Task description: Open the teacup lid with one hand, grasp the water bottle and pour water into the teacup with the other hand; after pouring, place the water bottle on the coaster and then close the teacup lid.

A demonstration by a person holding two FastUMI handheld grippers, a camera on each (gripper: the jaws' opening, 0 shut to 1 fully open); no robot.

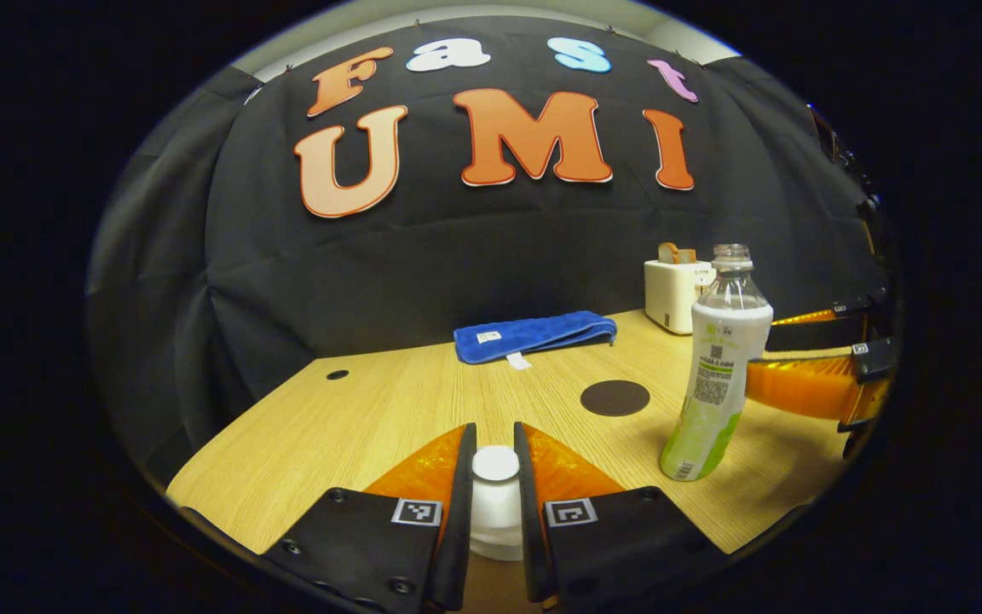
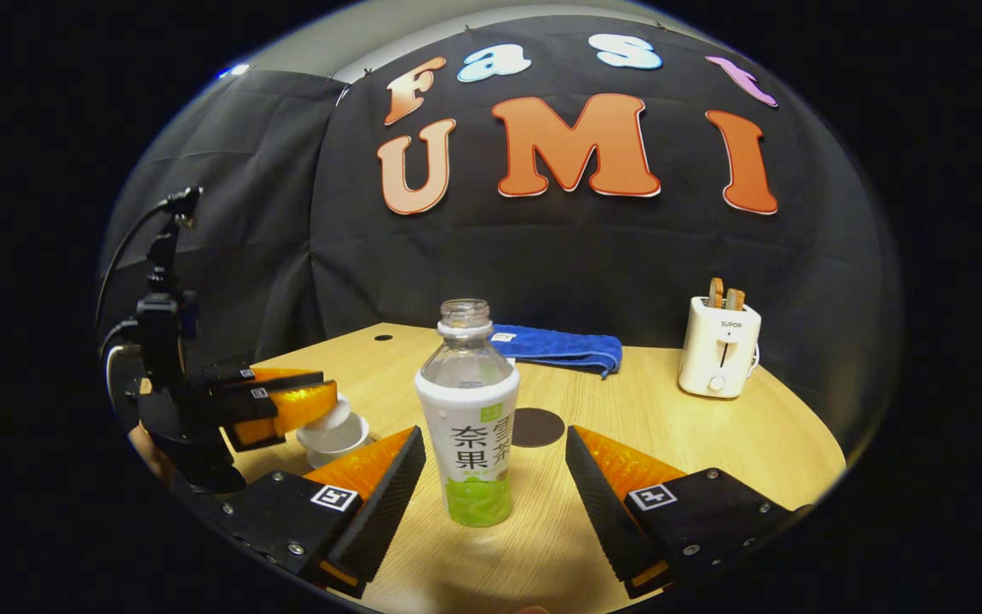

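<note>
1. On the pale wooden table (image 2: 713, 443), the knob of the white ceramic teacup lid (image 1: 495, 465) is being clamped between both fingers of the left gripper (image 1: 492, 477).
2. The uncapped clear plastic water bottle (image 2: 467, 418) is being kept upright between the spread fingers of the right gripper (image 2: 495, 477); no contact is being made.
3. The round dark coaster (image 1: 615, 397) is being left bare just behind the bottle.
4. A folded blue towel (image 2: 559, 345) and a cream toaster (image 2: 719, 345) are being kept at the rear.
</note>
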